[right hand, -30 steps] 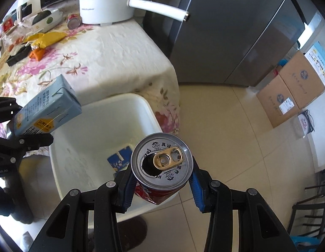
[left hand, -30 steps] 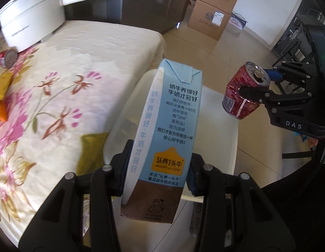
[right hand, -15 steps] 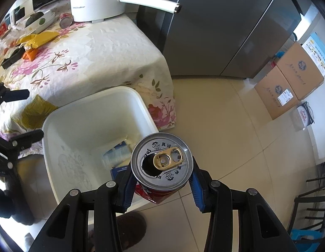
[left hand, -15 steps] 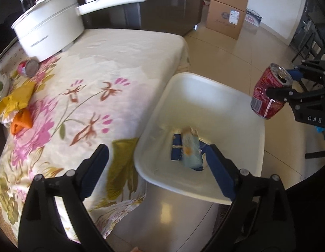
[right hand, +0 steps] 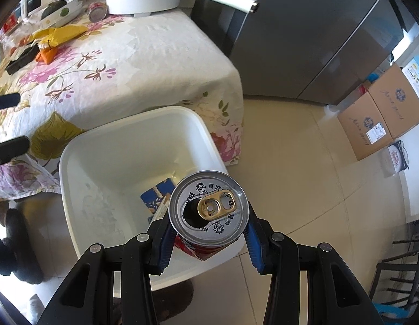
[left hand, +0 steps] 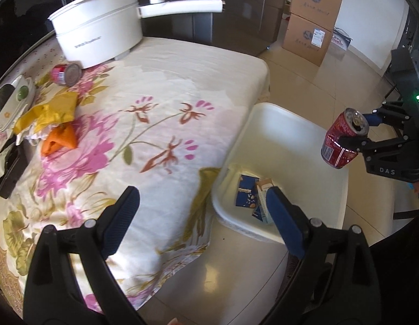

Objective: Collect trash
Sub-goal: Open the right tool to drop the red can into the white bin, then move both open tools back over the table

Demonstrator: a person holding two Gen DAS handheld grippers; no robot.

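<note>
A white plastic bin stands on the floor beside the table; it also shows in the right wrist view. Inside lie a dark blue packet and the milk carton. My left gripper is open and empty above the table's edge and the bin's near corner. My right gripper is shut on a red drink can, held above the bin's near rim; the can also shows in the left wrist view. Another red can, a yellow wrapper and an orange wrapper lie on the floral tablecloth.
A white electric pot with a long handle stands at the table's far end. A white tray and a black flat object lie at the table's left. Cardboard boxes stand against the far wall, a grey fridge behind the table.
My left gripper opened and let go of the milk carton, which fell into the bin. The left gripper then drew back toward the table. The right gripper still holds the can.
</note>
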